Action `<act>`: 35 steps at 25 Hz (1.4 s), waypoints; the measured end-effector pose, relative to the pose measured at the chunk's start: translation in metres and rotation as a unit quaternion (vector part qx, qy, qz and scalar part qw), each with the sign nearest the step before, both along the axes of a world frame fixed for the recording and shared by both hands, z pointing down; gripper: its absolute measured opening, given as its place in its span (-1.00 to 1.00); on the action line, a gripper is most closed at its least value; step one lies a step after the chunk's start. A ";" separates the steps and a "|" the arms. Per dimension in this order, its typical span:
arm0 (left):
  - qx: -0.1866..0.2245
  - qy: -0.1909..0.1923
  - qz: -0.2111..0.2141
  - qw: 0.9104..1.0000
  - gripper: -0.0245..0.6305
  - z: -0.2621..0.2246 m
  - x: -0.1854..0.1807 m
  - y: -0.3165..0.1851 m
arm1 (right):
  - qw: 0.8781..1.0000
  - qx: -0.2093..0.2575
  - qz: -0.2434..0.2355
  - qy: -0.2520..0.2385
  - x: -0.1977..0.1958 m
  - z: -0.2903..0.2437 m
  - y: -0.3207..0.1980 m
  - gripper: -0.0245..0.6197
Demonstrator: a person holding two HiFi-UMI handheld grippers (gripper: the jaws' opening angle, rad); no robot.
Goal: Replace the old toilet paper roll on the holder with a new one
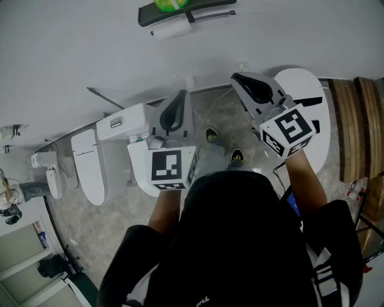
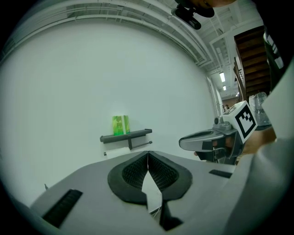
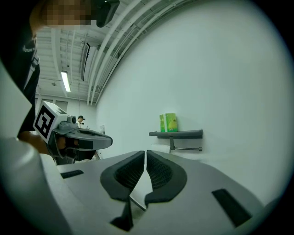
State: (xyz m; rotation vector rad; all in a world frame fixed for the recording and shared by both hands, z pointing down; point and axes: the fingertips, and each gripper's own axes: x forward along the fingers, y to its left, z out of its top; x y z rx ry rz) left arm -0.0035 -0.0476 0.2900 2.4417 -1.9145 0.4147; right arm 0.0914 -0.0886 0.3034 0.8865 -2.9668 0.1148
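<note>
My left tool (image 1: 177, 102) and right tool (image 1: 243, 81) are both held up in front of me, side by side but apart, pointing towards the pale wall. In the left gripper view the left tool's (image 2: 148, 158) dark ribbed jaws are clenched together with nothing between them. The right gripper view shows the same for the right tool (image 3: 144, 155): its jaws are pressed together and empty.

The white toilet paper roll (image 1: 171, 29) hangs on the wall ahead, just under a dark grey wall shelf (image 1: 180, 13) and well apart from both tools. It shows in the left gripper view (image 2: 117, 149) and the right gripper view (image 3: 159, 148) as a pale cylinder below the shelf (image 3: 177, 134). A green package (image 1: 171, 5) stands upright on the shelf, and a thin metal bar (image 3: 186, 149) runs beneath the shelf beside the roll. A white toilet (image 1: 90, 162) stands on the marbled floor to my left.
</note>
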 end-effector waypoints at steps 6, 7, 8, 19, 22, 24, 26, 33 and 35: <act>0.000 0.005 0.013 1.000 -0.85 0.004 -0.004 -0.022 | 1.000 0.003 0.008 0.012 -0.006 0.004 -0.016 -0.84; 0.003 0.007 0.016 1.000 -0.85 0.005 -0.006 -0.028 | 1.000 0.002 0.010 0.015 -0.007 0.005 -0.020 -0.84; 0.005 0.008 0.016 1.000 -0.85 0.005 -0.008 -0.034 | 1.000 0.002 0.010 0.017 -0.008 0.006 -0.026 -0.84; -0.013 -0.053 0.043 0.998 -0.85 0.027 -0.057 -0.129 | 0.999 -0.007 0.012 0.037 -0.063 0.021 -0.109 -0.84; -0.016 -0.109 0.065 0.992 -0.85 0.037 -0.066 -0.158 | 0.999 -0.011 0.018 0.041 -0.077 0.025 -0.132 -0.84; -0.024 -0.133 0.074 0.988 -0.85 0.044 -0.072 -0.174 | 0.999 -0.011 0.023 0.044 -0.084 0.025 -0.145 -0.84; -0.023 -0.155 0.086 0.984 -0.85 0.047 -0.076 -0.190 | 0.998 -0.009 0.028 0.046 -0.088 0.022 -0.156 -0.84; -0.021 -0.214 0.119 0.969 -0.79 0.054 -0.082 -0.226 | 0.997 -0.013 0.055 0.052 -0.095 0.026 -0.188 -0.84; -0.022 -0.220 0.133 0.966 -0.68 0.058 -0.081 -0.232 | 0.997 -0.016 0.061 0.054 -0.096 0.028 -0.194 -0.84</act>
